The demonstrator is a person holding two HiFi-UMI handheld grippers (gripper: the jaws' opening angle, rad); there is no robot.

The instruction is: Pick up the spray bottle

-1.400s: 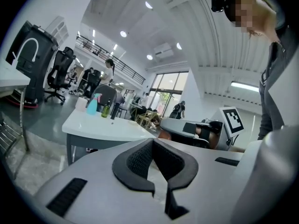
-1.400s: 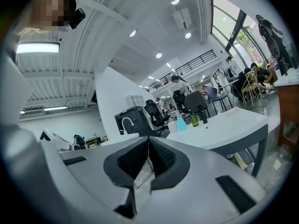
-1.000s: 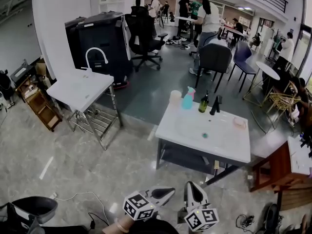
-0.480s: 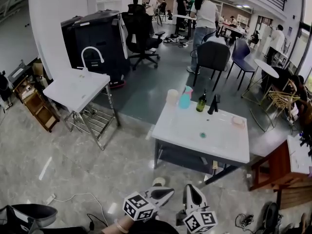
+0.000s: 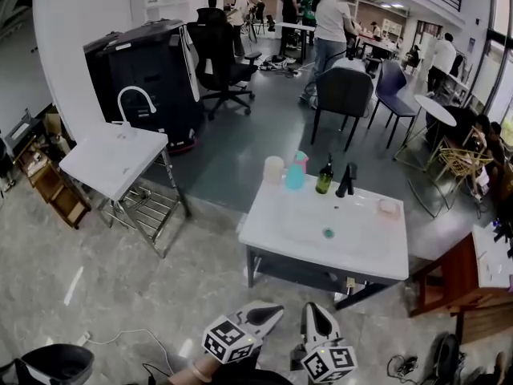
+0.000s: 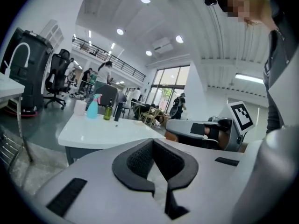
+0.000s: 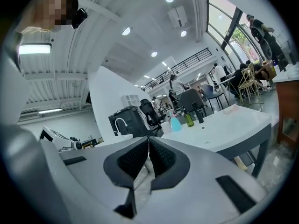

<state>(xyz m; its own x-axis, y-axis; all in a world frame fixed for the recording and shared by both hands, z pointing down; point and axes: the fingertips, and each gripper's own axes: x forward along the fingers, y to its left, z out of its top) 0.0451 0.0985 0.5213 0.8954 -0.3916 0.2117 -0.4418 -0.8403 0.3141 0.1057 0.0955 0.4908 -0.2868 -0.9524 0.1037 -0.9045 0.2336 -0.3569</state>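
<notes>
Though the spray bottle [image 5: 296, 171] stands upright at the far edge of the white bench [image 5: 353, 255], both grippers are well apart from it, low in the head view on the near side of the bench, over the floor [image 5: 120, 295]. The bottle is pale blue with a pink head, and it stands between a white cup [image 5: 274, 169] on its left and a green bottle [image 5: 324, 179] on its right. The left gripper [image 5: 270, 312] has its fingers [image 6: 135, 160] pressed together with nothing between them. In its own view the spray bottle shows far off, up and to the left of the tips. The right gripper [image 5: 313, 312] likewise has its fingers [image 7: 133, 160] closed on nothing, and there the bottle shows in the distance, above and just right of the tips.
</notes>
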